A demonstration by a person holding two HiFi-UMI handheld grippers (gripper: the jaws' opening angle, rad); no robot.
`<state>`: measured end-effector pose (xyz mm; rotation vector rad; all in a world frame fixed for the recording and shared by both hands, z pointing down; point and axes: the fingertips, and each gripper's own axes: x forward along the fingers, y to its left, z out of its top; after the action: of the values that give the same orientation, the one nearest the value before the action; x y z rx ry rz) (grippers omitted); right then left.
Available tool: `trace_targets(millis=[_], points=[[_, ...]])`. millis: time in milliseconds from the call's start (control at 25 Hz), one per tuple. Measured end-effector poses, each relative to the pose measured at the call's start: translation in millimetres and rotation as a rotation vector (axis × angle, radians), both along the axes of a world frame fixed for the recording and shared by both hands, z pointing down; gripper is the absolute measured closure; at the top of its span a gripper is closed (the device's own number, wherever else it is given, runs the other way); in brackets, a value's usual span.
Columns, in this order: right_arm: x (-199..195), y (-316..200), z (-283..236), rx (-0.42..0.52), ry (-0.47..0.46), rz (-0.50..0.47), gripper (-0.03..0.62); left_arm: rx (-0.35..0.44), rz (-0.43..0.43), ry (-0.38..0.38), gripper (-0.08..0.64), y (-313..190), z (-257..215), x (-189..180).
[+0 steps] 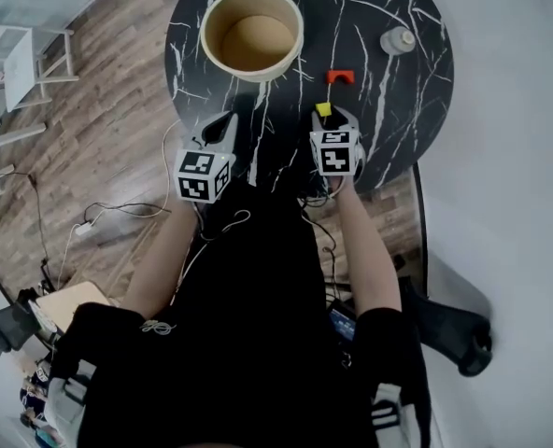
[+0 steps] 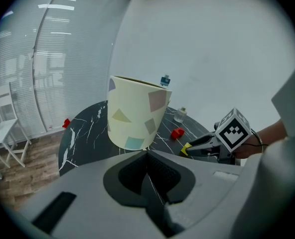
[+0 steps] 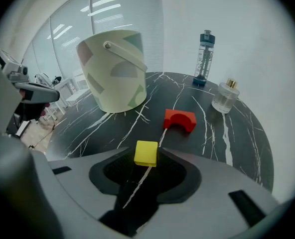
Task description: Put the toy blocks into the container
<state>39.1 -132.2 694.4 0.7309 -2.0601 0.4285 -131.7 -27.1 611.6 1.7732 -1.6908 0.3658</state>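
At lower centre, my right gripper (image 3: pixel 146 169) straddles the yellow block (image 3: pixel 146 153), jaws apart, poised to clamp. My left gripper (image 2: pixel 147 158) waits closed and empty, facing the container (image 2: pixel 136 112)

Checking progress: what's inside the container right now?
Inside the container, the head view shows only bare tan floor, no blocks. Its near rim covers a sliver of that floor.

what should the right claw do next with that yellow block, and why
Probably close the right claw on the yellow block. Its jaws stand wide apart and the block lies on the table right at their mouth, with neither pad pressing it. Once gripped, it could be carried to the container standing further back.
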Motion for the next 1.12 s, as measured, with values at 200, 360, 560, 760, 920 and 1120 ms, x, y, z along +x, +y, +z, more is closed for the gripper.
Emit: trace_targets(millis=[200, 360, 560, 760, 920, 1120], points=[[-10, 4, -5, 0.015, -0.006, -0.038, 0.462, 0.002, -0.022, -0.002, 0.561, 3, -2, -9], [-28, 7, -24, 0.036, -0.066, -0.069, 0.462, 0.018, -0.025, -0.009, 0.561, 1, -9, -10], [-47, 8, -53, 0.075, -0.159, -0.086, 0.463, 0.051, -0.033, -0.021, 0.56, -4, -23, -11], [-60, 5, -86, 0.135, -0.252, -0.091, 0.463, 0.103, -0.051, -0.044, 0.561, -11, -46, -20], [-66, 2, -120, 0.189, -0.357, -0.075, 0.463, 0.145, -0.069, -0.065, 0.561, -12, -66, -27], [-74, -7, -166, 0.289, -0.45, -0.082, 0.463, 0.206, -0.1, -0.11, 0.56, -16, -97, -41]])
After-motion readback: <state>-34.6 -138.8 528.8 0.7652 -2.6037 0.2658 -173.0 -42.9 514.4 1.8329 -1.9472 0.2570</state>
